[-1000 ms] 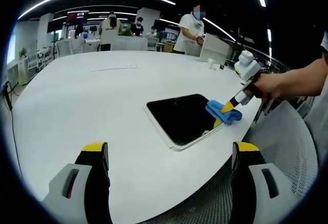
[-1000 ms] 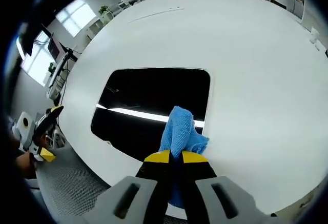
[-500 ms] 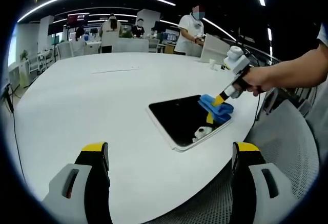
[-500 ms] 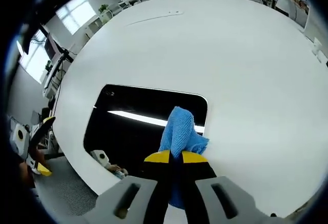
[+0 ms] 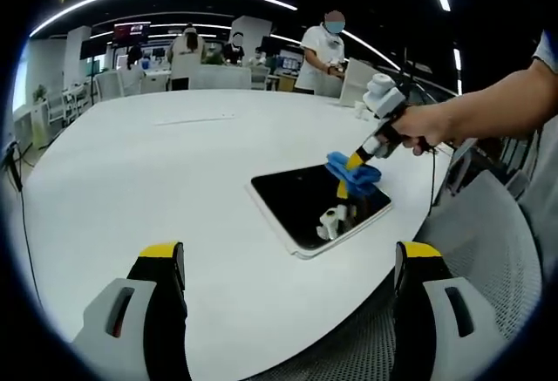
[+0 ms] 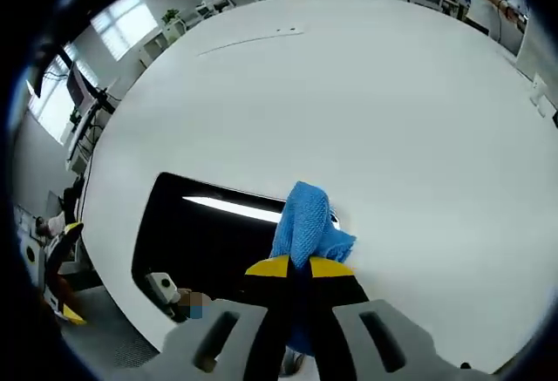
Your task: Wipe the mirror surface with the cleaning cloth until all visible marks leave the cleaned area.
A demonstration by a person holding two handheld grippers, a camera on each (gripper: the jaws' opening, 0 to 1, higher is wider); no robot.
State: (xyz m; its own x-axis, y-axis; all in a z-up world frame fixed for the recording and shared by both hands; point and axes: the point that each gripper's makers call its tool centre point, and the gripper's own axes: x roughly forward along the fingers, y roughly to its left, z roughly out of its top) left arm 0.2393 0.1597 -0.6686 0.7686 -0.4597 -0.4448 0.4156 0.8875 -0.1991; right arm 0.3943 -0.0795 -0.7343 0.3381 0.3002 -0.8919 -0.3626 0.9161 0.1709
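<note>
A dark rectangular mirror (image 5: 316, 202) with a white frame lies flat on the white table (image 5: 157, 163), near its right edge. In the left gripper view the right gripper (image 5: 356, 159), held by a person's hand, presses a blue cleaning cloth (image 5: 353, 173) onto the mirror's far right part. In the right gripper view my right gripper (image 6: 301, 267) is shut on the blue cloth (image 6: 307, 224), which rests on the mirror (image 6: 209, 241). My left gripper (image 5: 288, 255) stands open over the table's near edge, well short of the mirror, with nothing between its jaws.
Several people (image 5: 323, 50) stand at desks beyond the far side of the table. A grey mesh chair (image 5: 471, 250) sits at the right, by the table edge. A thin strip (image 6: 248, 39) lies on the far tabletop.
The right gripper has carried the cloth from the mirror's right edge further along its surface, towards the far side. The left gripper has stayed still and open.
</note>
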